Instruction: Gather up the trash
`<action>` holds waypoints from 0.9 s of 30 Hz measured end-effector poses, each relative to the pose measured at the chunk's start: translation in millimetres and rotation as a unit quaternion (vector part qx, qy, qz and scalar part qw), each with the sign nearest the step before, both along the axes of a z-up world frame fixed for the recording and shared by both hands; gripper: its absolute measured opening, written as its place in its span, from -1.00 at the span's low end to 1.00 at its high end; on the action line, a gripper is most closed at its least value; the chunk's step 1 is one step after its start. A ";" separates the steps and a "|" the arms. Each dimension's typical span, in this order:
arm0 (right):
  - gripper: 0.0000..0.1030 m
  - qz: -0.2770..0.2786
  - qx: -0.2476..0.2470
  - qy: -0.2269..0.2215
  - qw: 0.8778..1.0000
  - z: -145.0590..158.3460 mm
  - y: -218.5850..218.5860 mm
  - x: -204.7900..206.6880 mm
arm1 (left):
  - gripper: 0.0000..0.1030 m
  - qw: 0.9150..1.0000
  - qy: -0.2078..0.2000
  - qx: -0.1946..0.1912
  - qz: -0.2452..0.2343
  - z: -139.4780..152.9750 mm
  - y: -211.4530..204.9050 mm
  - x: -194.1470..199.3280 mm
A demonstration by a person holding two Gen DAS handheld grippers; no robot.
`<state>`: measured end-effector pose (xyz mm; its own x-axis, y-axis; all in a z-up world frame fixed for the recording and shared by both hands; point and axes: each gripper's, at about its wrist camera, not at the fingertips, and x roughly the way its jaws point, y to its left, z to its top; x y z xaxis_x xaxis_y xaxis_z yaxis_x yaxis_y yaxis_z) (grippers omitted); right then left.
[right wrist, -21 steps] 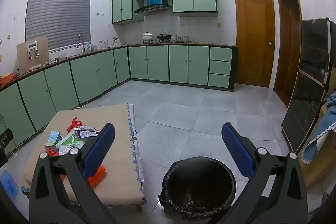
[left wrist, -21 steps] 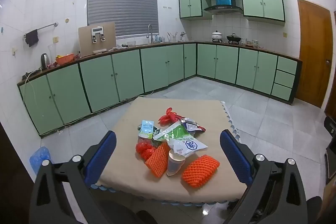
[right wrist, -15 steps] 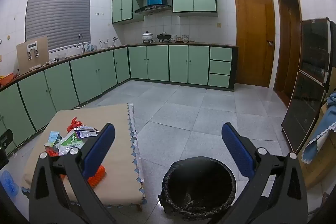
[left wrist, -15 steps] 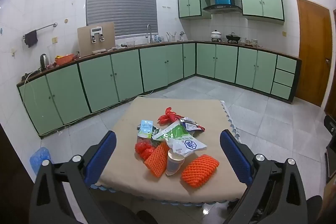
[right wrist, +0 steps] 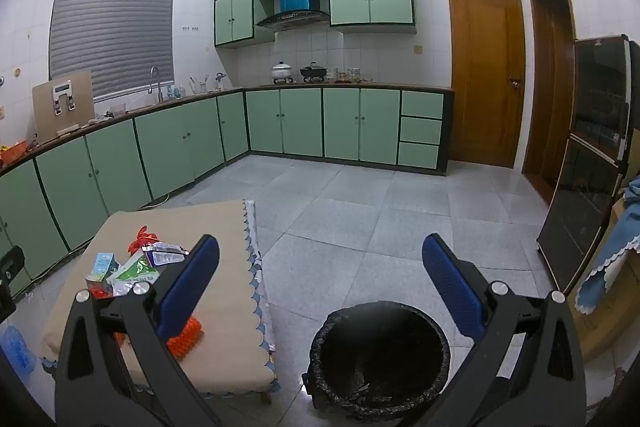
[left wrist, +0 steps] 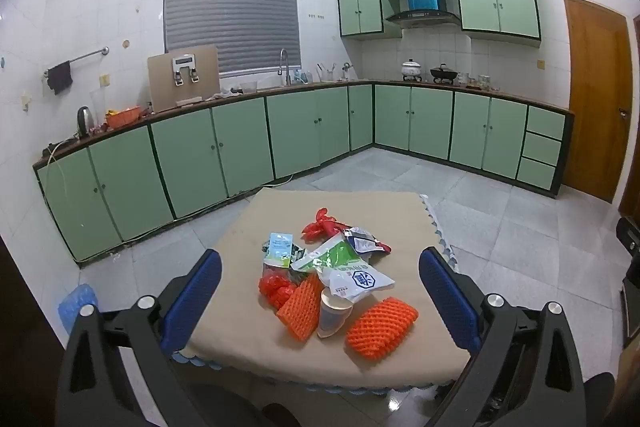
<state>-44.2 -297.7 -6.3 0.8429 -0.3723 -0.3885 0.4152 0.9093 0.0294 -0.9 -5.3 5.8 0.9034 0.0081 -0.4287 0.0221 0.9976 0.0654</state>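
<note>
A pile of trash lies on a low table [left wrist: 248,339] with a beige cloth: two orange foam nets [left wrist: 382,327], a paper cup [left wrist: 334,313], a white packet [left wrist: 356,279], a green wrapper [left wrist: 332,255], a red bag [left wrist: 322,225] and a small blue carton [left wrist: 279,245]. My left gripper [left wrist: 320,303] is open and empty, above the table's near edge, facing the pile. My right gripper [right wrist: 320,291] is open and empty, above a black-lined trash bin [right wrist: 380,351] on the floor right of the table [right wrist: 224,347]. The pile [right wrist: 132,267] also shows in the right wrist view.
Green cabinets [left wrist: 312,131] line the far walls under a counter. A wooden door [right wrist: 484,71] and a dark glass cabinet [right wrist: 588,163] stand to the right. A blue bag [left wrist: 76,305] lies on the floor left of the table. Grey tile floor [right wrist: 360,223] surrounds it.
</note>
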 end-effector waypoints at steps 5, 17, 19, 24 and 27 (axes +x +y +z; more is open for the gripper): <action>0.91 0.001 -0.004 -0.001 1.000 6.4 -2.0 -5.2 | 0.88 1.000 -0.001 -0.002 0.000 2.7 -0.3 1.1; 0.91 0.003 -0.008 -0.002 1.000 7.1 1.6 -4.0 | 0.88 1.000 -0.004 -0.005 0.002 4.2 3.3 0.1; 0.91 0.004 -0.008 -0.002 1.000 7.3 1.8 -3.7 | 0.88 1.000 -0.005 -0.006 0.002 4.0 3.7 -0.2; 0.91 0.004 -0.009 -0.002 1.000 9.3 2.7 -4.9 | 0.88 1.000 -0.005 -0.005 0.002 3.8 4.0 -0.1; 0.91 0.005 -0.011 -0.002 1.000 9.0 3.6 -5.1 | 0.88 1.000 -0.005 -0.005 0.002 3.4 3.5 -0.3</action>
<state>-49.3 -294.1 2.7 0.8475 -0.3727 -0.3780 0.4067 0.9135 0.0113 -1.3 -1.8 9.2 0.9075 0.0082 -0.4199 0.0165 0.9983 0.0553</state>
